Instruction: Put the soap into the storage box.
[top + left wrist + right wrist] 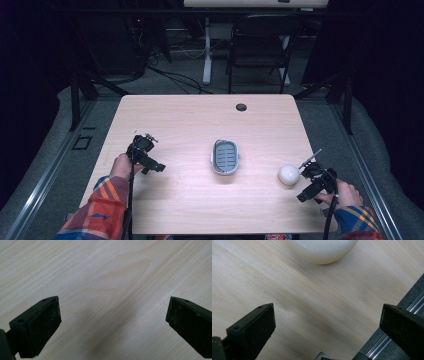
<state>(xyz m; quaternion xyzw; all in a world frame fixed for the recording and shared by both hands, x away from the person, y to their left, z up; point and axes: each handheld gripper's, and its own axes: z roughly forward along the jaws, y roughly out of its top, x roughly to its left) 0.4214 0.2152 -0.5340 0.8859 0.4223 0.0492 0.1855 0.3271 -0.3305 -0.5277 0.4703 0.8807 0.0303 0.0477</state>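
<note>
A round cream-white object (288,174) lies on the wooden table (190,125) near its right edge; its underside (323,251) fills the top of the right gripper view. My right gripper (306,176) sits just right of it, open, jaws wide with nothing between them (327,322). A grey oval dish with a slotted blue insert (225,156) rests at the table's middle. My left gripper (142,152) hovers over the left part of the table, open, with bare wood between its jaws (112,315).
A round cable hole (241,107) sits near the table's far edge. The table's right edge and a metal floor rail (387,340) run close beside my right gripper. A black chair (260,45) and a white desk leg (207,50) stand beyond the table.
</note>
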